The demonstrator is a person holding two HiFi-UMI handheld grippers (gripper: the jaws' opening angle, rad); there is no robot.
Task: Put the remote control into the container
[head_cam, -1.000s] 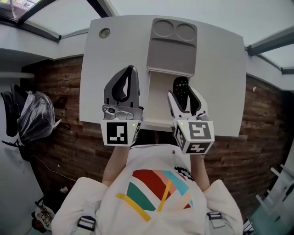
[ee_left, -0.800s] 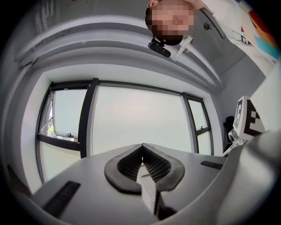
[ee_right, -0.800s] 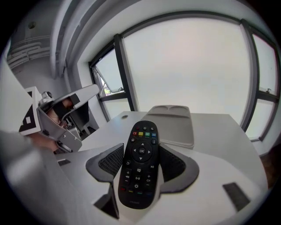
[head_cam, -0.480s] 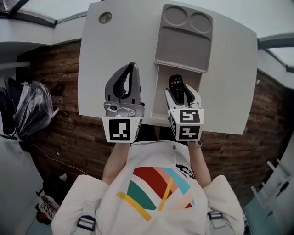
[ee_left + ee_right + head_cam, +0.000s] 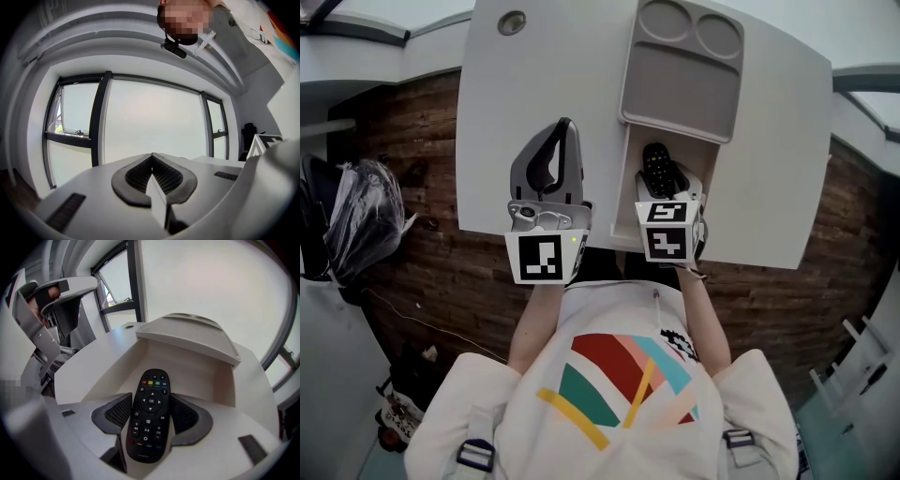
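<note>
A black remote control [image 5: 654, 161] [image 5: 151, 394] with coloured buttons is clamped between the pads [image 5: 117, 412] of my right gripper [image 5: 667, 190] [image 5: 150, 417]. Its far end points into the open cream container [image 5: 628, 192] [image 5: 192, 369] near the table's front edge. The container's grey-beige lid [image 5: 680, 70] [image 5: 192, 336], with two round recesses, lies across its far side. My left gripper [image 5: 563, 131] [image 5: 152, 161] hovers over the white table [image 5: 544, 75] left of the container. It is shut on nothing and faces a window in its own view.
A round grommet hole [image 5: 512, 22] sits in the table's far left corner. On the wood-pattern floor to the left lies a black bag [image 5: 361, 230]. The table's front edge runs just under both grippers.
My right gripper has tipped steeper and carried the remote further over the container's opening. The left gripper has kept its place and stayed shut.
</note>
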